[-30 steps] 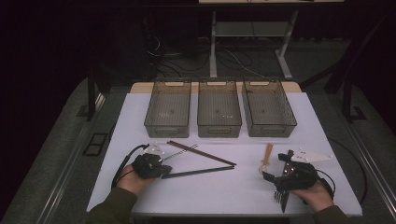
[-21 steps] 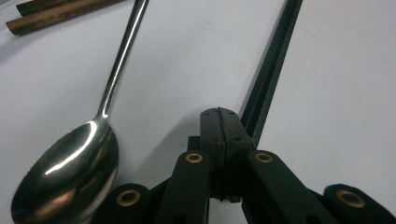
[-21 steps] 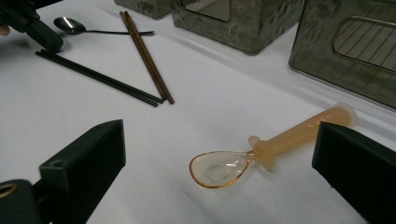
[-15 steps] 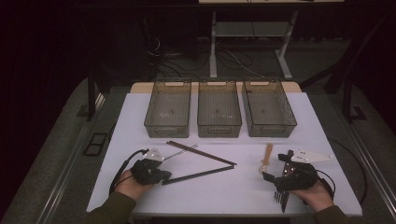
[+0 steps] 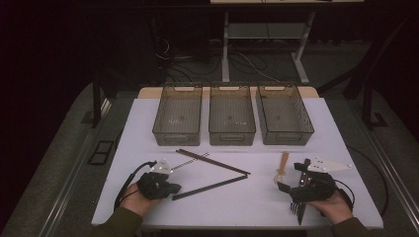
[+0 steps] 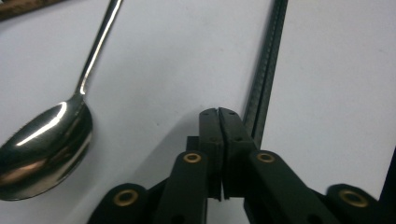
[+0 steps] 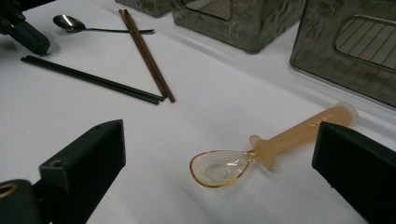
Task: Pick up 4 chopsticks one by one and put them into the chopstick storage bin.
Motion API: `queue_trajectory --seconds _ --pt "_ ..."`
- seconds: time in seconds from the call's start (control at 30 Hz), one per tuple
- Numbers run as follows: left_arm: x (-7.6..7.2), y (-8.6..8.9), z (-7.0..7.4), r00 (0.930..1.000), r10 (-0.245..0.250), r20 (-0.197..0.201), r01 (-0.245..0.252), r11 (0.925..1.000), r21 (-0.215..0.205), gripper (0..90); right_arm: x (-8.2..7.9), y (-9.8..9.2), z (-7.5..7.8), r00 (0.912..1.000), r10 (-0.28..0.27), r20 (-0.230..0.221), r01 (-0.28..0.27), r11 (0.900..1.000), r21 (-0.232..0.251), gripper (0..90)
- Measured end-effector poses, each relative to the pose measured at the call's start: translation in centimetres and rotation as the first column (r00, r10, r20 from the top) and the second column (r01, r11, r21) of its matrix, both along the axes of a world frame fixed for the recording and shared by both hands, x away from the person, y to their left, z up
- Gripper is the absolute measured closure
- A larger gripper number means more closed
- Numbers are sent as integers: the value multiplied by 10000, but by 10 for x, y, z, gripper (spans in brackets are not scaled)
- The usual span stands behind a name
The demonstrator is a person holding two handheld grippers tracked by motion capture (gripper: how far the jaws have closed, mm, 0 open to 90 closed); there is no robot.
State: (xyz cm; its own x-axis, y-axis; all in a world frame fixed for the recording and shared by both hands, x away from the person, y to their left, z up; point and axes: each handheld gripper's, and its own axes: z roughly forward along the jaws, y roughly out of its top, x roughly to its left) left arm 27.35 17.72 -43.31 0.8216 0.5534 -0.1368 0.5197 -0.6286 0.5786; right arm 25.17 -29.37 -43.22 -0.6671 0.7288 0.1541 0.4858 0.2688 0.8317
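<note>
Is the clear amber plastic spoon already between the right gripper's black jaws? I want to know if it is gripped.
No: the clear amber plastic spoon lies on the white table ahead of the right gripper, whose jaws stand wide apart.

Three bins (image 5: 232,116), two spoons (image 7: 261,151)

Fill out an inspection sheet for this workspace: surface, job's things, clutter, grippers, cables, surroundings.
Surface: white table, flat, no spills seen.
Job's things: metal spoon; black chopsticks; brown chopsticks; amber plastic spoon; three mesh bins in a row at the far side, nothing seen inside.
Clutter: nothing seen.
Grippers: left gripper shut on nothing, beside the black chopsticks; right gripper open, the amber spoon lying ahead between its jaws.
Cables: gripper cable trailing by the left hand.
Surroundings: dark floor, a desk frame behind.
</note>
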Motion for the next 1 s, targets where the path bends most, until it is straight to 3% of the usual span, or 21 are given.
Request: queue_trajectory --seconds 0.3,0.5,0.63,0.77,1.0 --pt "2 -1 7 9988 -44 487 81 9970 -775 729 0 1 0 10000 32 -2 -32 10000 -10 25" --pt "3 -8 9 9969 -249 748 351 9899 -1374 606 0 1 -1 10000 52 -18 -52 10000 -3 25" --pt "7 -15 9 9973 -278 677 394 9835 -1764 523 0 1 -1 10000 35 -34 -35 10000 10 25" --pt "12 -22 12 9965 -377 748 523 9778 -2031 495 0 1 0 10000 36 -19 -36 10000 20 25" --pt "21 -39 12 9940 -673 861 841 9741 -2098 479 0 0 0 10000 11 -9 -11 10000 32 25"
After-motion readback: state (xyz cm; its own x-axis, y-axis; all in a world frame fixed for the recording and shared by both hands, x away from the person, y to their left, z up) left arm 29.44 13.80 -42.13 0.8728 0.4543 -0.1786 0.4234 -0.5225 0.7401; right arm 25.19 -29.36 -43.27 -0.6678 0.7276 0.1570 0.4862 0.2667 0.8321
